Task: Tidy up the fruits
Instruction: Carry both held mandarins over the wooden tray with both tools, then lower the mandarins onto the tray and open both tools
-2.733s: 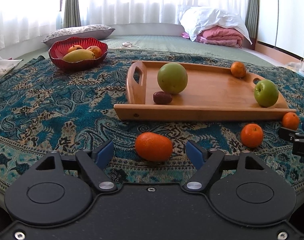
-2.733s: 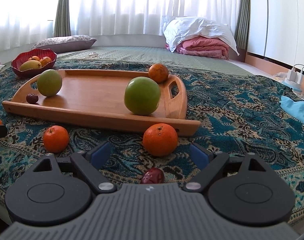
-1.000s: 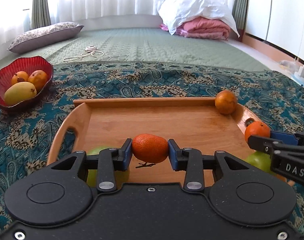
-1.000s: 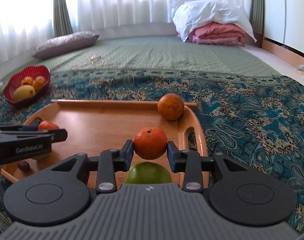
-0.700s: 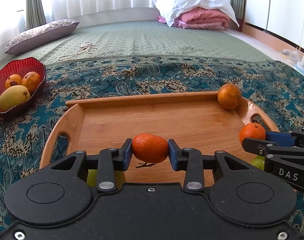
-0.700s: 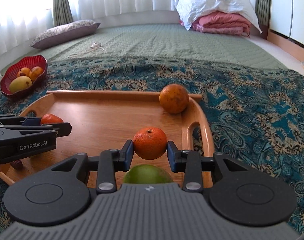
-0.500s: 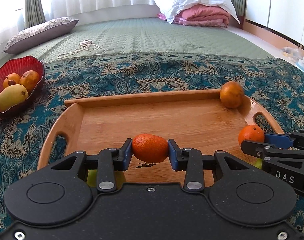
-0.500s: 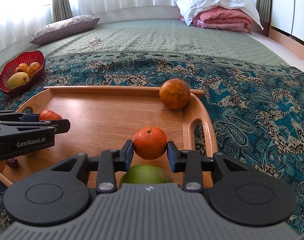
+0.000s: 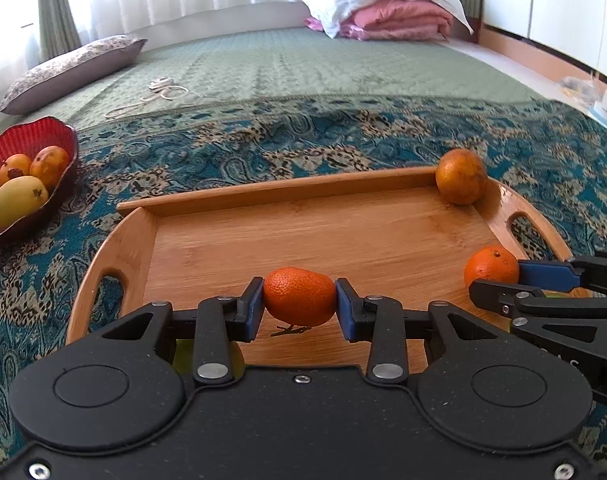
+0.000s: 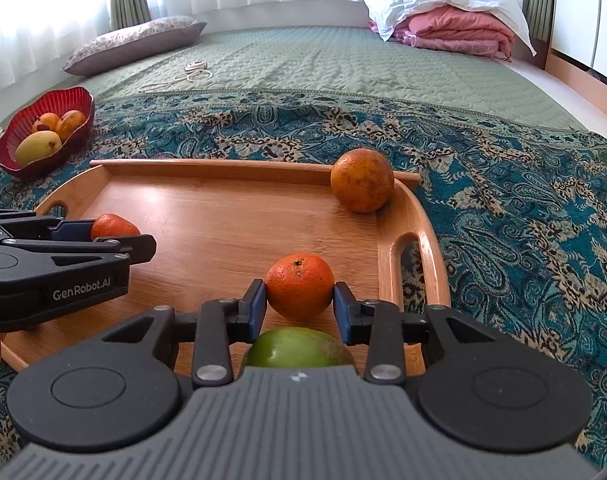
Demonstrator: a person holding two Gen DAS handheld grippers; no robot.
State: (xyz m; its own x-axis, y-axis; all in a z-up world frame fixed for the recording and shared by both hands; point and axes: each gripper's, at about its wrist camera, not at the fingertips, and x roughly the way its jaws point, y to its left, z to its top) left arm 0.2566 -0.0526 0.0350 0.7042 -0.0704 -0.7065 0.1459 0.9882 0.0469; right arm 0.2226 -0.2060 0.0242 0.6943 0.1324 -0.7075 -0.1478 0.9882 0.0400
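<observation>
A wooden tray point(image 9: 343, 236) point(image 10: 207, 220) lies on the patterned cloth. My left gripper point(image 9: 299, 309) is shut on an oval mandarin point(image 9: 299, 296) just above the tray's near middle. My right gripper point(image 10: 299, 304) is shut on a round mandarin point(image 10: 299, 285) over the tray's right part, above a green apple point(image 10: 299, 348). Each gripper shows in the other's view, holding its fruit: right gripper point(image 9: 499, 276), left gripper point(image 10: 115, 236). A dull orange point(image 9: 460, 176) point(image 10: 361, 185) rests in the tray's far right corner.
A red bowl point(image 9: 59, 136) point(image 10: 85, 100) with a mango and other fruit stands on the cloth at far left. Beyond lie a green quilt, a pillow point(image 9: 71, 72), a cord point(image 9: 159, 90) and folded bedding point(image 9: 395, 20). A second green fruit point(image 9: 181, 356) peeks under my left gripper.
Both grippers, each still holding its mandarin, have moved forward and slightly lower over the tray. The dull orange and bowl have not moved.
</observation>
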